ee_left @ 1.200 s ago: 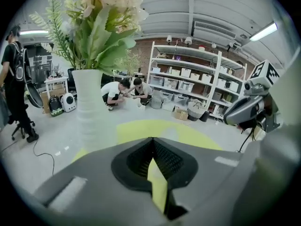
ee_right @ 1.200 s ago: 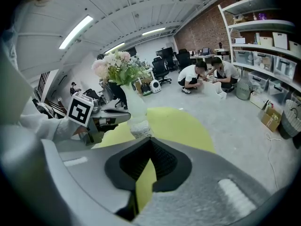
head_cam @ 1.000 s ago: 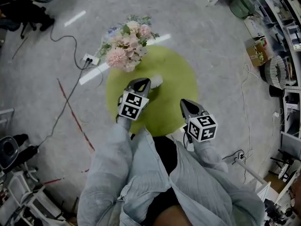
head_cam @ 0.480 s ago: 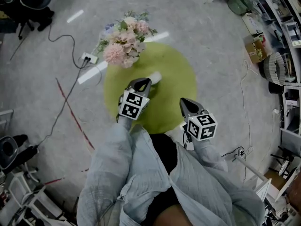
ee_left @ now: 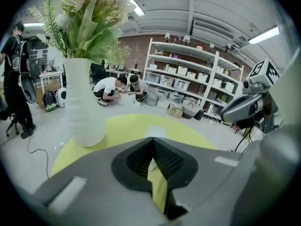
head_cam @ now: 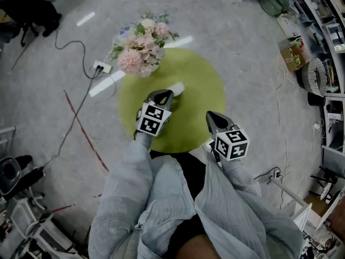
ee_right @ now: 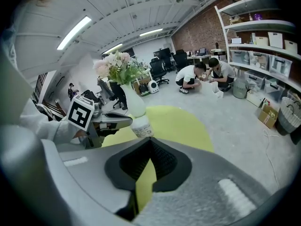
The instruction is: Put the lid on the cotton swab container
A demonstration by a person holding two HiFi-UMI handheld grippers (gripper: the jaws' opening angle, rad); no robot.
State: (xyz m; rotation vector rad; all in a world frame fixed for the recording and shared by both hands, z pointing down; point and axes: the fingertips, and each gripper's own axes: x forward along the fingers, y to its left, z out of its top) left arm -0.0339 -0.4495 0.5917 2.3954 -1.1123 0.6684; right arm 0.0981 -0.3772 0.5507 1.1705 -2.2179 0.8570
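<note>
The container stands just past your left tongs; the right tongs lie farther. Both are pressed together, empty.

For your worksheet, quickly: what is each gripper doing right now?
Left gripper: closed, holding nothing.
Right gripper: closed, holding nothing.

The head camera is looking steeply down on the green table. Cameras on the left gripper and right gripper are sitting low over it (very near), both catching the white vase; the right one is facing leftward.
</note>
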